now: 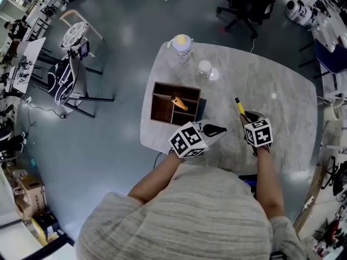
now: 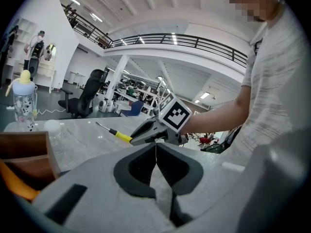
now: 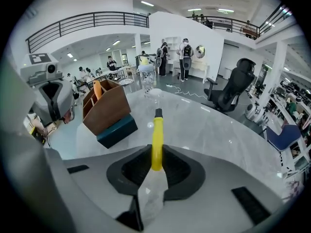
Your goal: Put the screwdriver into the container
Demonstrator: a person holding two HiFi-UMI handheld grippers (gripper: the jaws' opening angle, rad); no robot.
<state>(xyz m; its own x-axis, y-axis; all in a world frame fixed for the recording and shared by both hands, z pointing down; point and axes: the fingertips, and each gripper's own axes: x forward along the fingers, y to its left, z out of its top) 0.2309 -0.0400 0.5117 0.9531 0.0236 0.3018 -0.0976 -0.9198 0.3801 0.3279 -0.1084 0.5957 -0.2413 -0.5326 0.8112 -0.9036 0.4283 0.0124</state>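
The right tongs (image 3: 156, 154) clamp the screwdriver (image 3: 157, 130) by its yellow handle, above the tabletop (image 1: 282, 102), well right of the container (image 3: 104, 111). It's light, stiff, probably slick; mid-handle suits. The left tongs (image 2: 156, 149) are closed, empty.

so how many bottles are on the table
2: a baby bottle at the table's far edge, and a clear white-capped bottle just right of it, closer in. None look hidden.
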